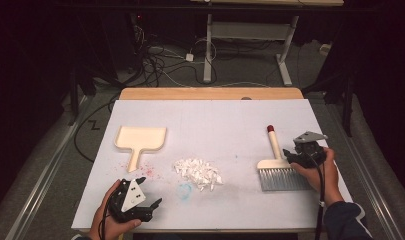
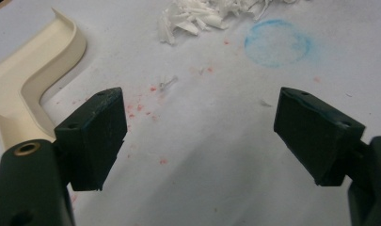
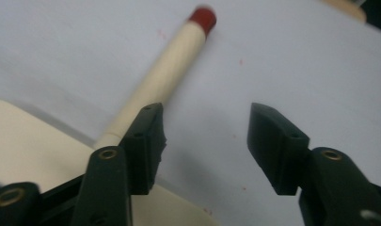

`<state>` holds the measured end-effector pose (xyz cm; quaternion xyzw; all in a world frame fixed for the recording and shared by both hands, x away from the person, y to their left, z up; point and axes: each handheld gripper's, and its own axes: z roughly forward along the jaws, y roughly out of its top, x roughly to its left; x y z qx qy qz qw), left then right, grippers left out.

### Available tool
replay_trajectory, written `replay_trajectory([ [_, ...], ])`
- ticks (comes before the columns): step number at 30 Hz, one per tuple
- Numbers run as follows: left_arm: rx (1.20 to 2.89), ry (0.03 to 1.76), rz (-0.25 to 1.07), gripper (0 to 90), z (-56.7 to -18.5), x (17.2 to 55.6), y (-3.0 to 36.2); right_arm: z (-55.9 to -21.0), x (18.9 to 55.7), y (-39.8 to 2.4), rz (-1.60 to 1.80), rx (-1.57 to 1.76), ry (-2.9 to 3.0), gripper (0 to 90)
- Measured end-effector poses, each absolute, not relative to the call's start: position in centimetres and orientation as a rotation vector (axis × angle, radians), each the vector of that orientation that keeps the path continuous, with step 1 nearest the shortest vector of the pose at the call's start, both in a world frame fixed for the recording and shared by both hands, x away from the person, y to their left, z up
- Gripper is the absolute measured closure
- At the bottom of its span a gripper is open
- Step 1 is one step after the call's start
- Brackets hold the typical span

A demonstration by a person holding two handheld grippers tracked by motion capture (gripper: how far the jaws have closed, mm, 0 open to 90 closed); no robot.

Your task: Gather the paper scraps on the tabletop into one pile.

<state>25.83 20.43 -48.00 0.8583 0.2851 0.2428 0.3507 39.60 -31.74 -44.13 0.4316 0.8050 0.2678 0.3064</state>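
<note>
White sheet covers the table (image 1: pixel 210 115). Brush (image 1: pixel 278 167) is laid at near right, handle pointing far; right gripper (image 1: pixel 299 156) is held just beside it, jaws partly open, nothing gripped. Left gripper (image 1: pixel 149 199) is held near left, jaws wide, empty. Dustpan (image 1: pixel 139 140) and paper scraps (image 1: pixel 197 172) are seen between.

Left hand-held gripper (image 1: pixel 152 205) with black body and pale three-cornered plate on top, right hand-held gripper (image 1: pixel 290 155) black with grey plate, black cable trailing down, blocky black jaw pads with small holes, brass-ringed screws at the jaw arms, dark sleeve (image 1: pixel 342 220) with white trim
</note>
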Motion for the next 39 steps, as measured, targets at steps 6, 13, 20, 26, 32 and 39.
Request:
replay_trajectory([
  [6, 2.216, 0.731, 0.646, 16.9, -47.7, 25.4, 20.4, -41.1, 33.1, -31.5, 1.078, 0.97, 2.001, 35.0],
  [13, 2.217, 0.694, 0.661, 16.9, -47.8, 25.1, 19.8, -43.4, 27.4, -28.4, 1.092, 0.786, 2.015, 27.0],
  [20, 2.221, 0.688, 0.656, 16.9, -47.9, 25.3, 19.6, -43.8, 26.8, -27.9, 1.055, 0.776, 2.021, 26.3],
  [26, 2.222, 0.696, 0.657, 16.9, -47.9, 25.3, 19.7, -43.8, 27.2, -28.2, 1.046, 0.801, 2.013, 26.3],
  [32, 2.232, 0.698, 0.645, 16.9, -48.1, 25.6, 19.6, -43.8, 27.2, -28.0, 1.01, 0.787, 2.024, 26.3],
  [39, 2.235, 0.701, 0.646, 16.9, -48.1, 25.6, 19.6, -43.7, 27.2, -28.0, 1.006, 0.789, 2.014, 26.3],
])
